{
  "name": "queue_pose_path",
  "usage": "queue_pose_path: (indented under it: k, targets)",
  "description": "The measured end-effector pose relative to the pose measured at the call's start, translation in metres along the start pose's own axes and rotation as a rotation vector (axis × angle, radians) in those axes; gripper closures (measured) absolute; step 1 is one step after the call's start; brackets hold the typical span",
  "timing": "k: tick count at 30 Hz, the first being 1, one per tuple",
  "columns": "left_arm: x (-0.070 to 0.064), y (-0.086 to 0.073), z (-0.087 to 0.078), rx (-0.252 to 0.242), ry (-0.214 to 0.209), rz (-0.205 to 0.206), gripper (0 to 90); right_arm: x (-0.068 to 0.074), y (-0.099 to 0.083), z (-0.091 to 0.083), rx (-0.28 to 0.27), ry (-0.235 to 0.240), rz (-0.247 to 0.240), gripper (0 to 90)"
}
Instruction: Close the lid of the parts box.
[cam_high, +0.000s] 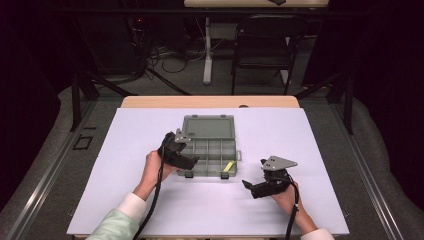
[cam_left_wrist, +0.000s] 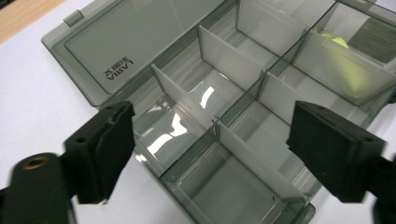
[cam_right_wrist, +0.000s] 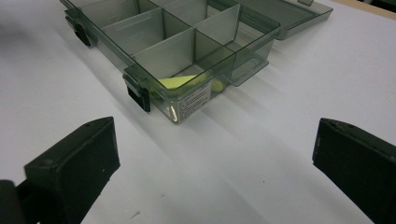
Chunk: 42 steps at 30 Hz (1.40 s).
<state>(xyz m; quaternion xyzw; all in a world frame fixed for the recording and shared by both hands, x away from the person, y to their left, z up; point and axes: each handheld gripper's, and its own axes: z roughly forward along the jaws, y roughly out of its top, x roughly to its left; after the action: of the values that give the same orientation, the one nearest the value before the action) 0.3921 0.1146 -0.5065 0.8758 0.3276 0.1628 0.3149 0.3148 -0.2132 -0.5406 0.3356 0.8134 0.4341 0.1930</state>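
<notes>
The high view is showing the whole scene: a white sheet is covering the wooden table, and a smoky transparent plastic organizer box is lying near its middle with the lid folded flat to the far side. The left gripper is hovering at the box's left front corner, and the right gripper is staying apart from the box, to the right and nearer to the person.

The left gripper view is giving details the high view is missing: thin, shiny dividers are splitting the box into rectangular compartments, and small embossed lettering is sitting on the lid. The jaws there are standing wide apart over the compartments, holding nothing.

The right gripper view is looking at the front wall, where two black latches and a small paper label are showing. A yellow-green piece is lying in the corner compartment behind that label. These jaws are also spread wide and empty, above the bare sheet.
</notes>
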Motion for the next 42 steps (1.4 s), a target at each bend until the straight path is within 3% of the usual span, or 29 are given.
queue_pose_path:
  k: [4, 9, 19, 36, 42]
  targets:
    - [-0.004, -0.001, 0.009, 0.017, 0.000, 0.017, 23.7, 0.000, 0.000, -0.001, -0.004, 0.000, -0.004, 0.0]
    - [-0.006, -0.004, 0.018, 0.015, 0.005, 0.006, 34.2, 0.000, 0.000, 0.000, 0.003, 0.000, 0.003, 0.0]
    - [-0.005, -0.012, 0.025, -0.012, 0.011, -0.062, 50.5, 0.001, 0.000, 0.001, 0.010, 0.003, -0.006, 0.0]
    - [-0.004, -0.011, 0.028, -0.005, 0.001, -0.036, 54.7, 0.001, 0.001, 0.001, 0.012, -0.001, -0.013, 0.0]
    - [-0.004, -0.011, 0.028, -0.004, -0.001, -0.031, 55.4, -0.001, 0.002, 0.001, -0.019, -0.008, -0.003, 0.0]
